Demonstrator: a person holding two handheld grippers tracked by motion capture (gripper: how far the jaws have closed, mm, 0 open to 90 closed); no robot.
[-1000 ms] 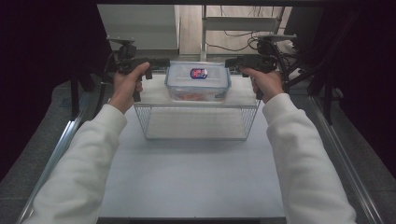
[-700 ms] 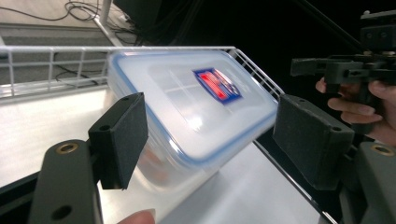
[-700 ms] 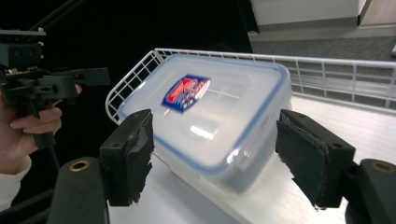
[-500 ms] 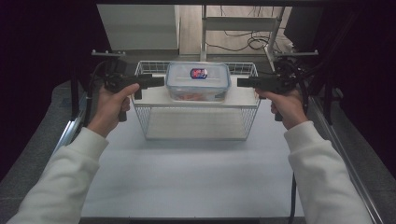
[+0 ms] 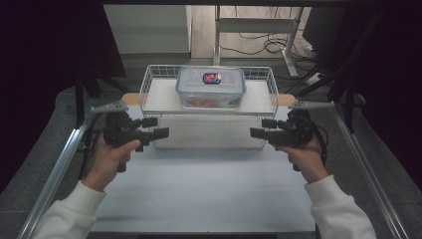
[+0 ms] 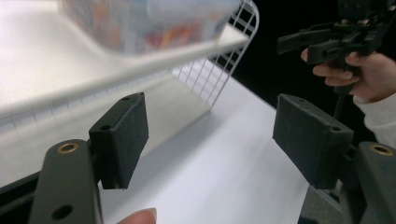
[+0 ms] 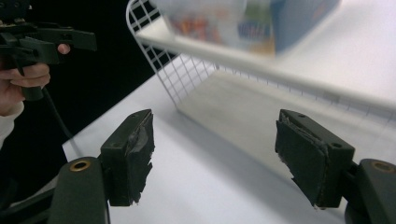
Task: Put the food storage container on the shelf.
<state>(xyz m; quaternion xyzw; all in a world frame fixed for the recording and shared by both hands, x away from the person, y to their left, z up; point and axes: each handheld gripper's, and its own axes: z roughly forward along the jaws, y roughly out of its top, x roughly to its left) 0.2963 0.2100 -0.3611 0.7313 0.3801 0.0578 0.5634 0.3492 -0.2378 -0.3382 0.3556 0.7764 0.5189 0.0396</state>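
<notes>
A clear glossy plastic box (image 5: 211,87) tops my white wire rack (image 5: 149,82); matt white surface (image 5: 209,184) below, rough black foam on fingers (image 7: 133,156).

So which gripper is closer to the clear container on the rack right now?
Neither clearly; they look about equally far. The left gripper sits below-left of the clear container, the right gripper below-right, both open, empty and in front of the wire rack.

Beyond the white table (image 5: 209,189), cables (image 5: 259,45) sprawl on the floor beside a metal stand (image 5: 217,30).
</notes>
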